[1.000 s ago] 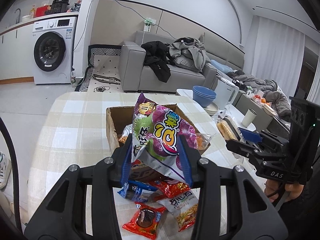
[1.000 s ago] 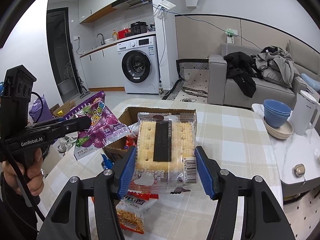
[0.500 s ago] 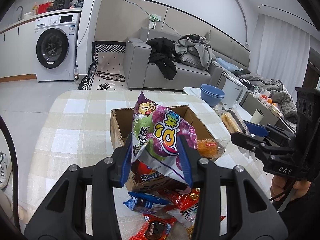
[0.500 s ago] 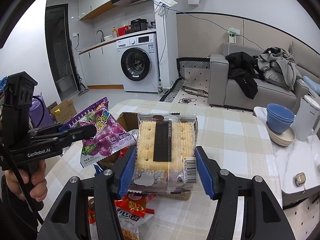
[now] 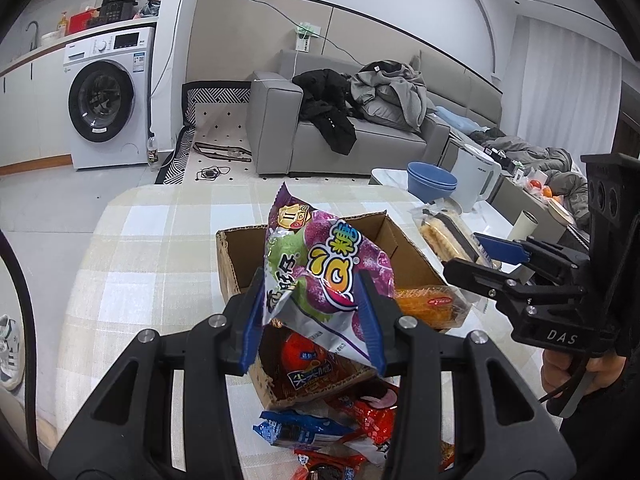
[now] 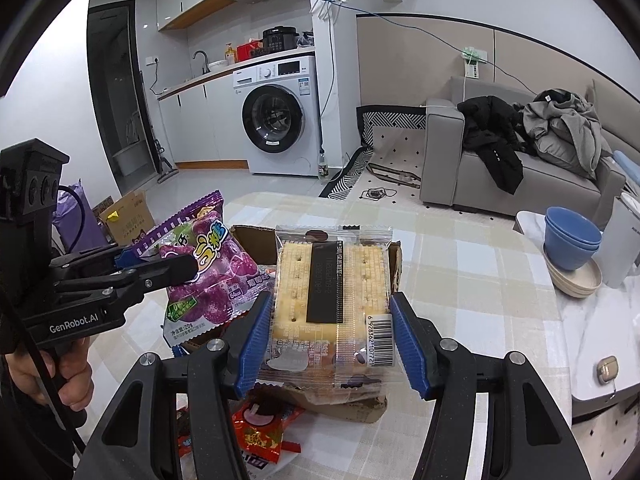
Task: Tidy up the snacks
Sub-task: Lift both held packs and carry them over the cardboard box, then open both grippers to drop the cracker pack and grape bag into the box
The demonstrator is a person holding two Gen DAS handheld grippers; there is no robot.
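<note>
Both jaws clenched, left gripper (image 5: 312, 316) on the purple gummy bag (image 5: 320, 268), right gripper (image 6: 332, 336) on the cracker pack (image 6: 332, 300), over the cardboard box (image 5: 404, 252) at 12 o'clock: risk of colliding, or of packets snagging the rim and landing on the bench (image 5: 152, 248)

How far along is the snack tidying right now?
Some packets already lie in the cardboard box, among them an orange one. In hand: the left gripper holds a purple candy bag, the right gripper a cracker pack, both above the box. Left: red and blue packets on the table.
</note>
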